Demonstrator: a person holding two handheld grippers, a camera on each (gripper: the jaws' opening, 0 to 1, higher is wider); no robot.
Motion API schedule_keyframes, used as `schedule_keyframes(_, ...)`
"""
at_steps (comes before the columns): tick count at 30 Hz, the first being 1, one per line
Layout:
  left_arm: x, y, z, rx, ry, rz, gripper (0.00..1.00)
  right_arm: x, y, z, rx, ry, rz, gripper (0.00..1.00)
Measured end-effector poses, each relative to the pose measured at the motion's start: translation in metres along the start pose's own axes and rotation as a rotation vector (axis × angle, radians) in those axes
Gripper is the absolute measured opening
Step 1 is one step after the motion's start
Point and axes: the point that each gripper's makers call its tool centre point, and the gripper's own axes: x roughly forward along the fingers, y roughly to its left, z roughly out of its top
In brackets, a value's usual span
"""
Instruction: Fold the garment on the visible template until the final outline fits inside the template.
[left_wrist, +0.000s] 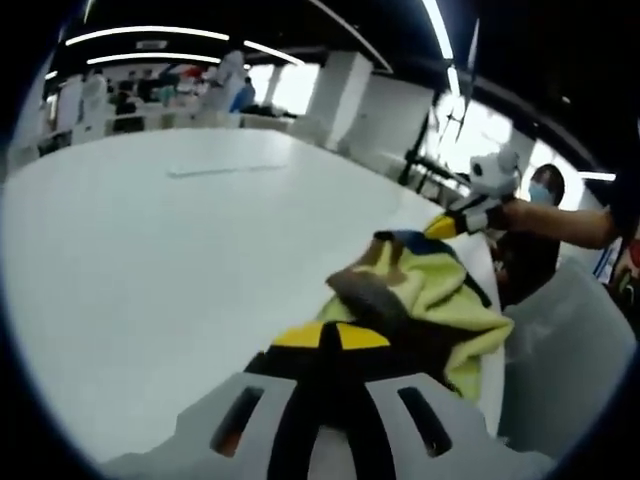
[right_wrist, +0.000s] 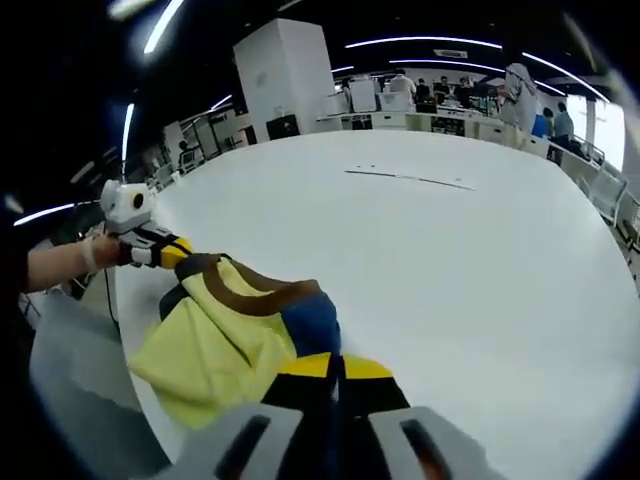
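Note:
The garment (left_wrist: 440, 300) is yellow with brown and blue parts, and it is bunched near the white table's (left_wrist: 150, 270) edge. My left gripper (left_wrist: 330, 335) is shut on its near end, the yellow jaw tips pressed together on the cloth. At the far end, the right gripper (left_wrist: 443, 228) pinches the garment's other edge. In the right gripper view the garment (right_wrist: 215, 345) stretches from my right gripper (right_wrist: 337, 367), shut on the blue part, to the left gripper (right_wrist: 172, 253) at the table's (right_wrist: 450, 270) rim. A thin marked line (right_wrist: 410, 178) lies far across the table, apart from the garment.
The same thin line (left_wrist: 215, 170) shows on the far tabletop. A grey seat-like surface (left_wrist: 570, 350) sits just beyond the table's edge, seen again as a grey surface (right_wrist: 80, 370). A masked person (left_wrist: 545, 190) stands by the edge. Desks and people fill the background, by a white pillar (right_wrist: 285, 70).

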Motion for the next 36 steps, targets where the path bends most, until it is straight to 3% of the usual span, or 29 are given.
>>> schedule_keyframes(7,-0.005,-0.002,0.004,-0.033,-0.020,0.004,0.00,-0.008,-0.002,0.002,-0.001,-0.016,-0.005,0.00)
schedule_keyframes(15,-0.024,0.004,0.024,-0.124,-0.125,0.035,0.00,-0.026,-0.005,0.007,0.009,-0.069,-0.022,0.00)
schedule_keyframes(24,-0.038,0.002,0.046,-0.105,-0.204,0.072,0.00,-0.047,-0.002,0.016,0.006,-0.140,-0.026,0.00)
schedule_keyframes(36,-0.054,0.003,0.099,-0.078,-0.325,0.088,0.00,-0.082,-0.004,0.063,0.003,-0.287,-0.021,0.00)
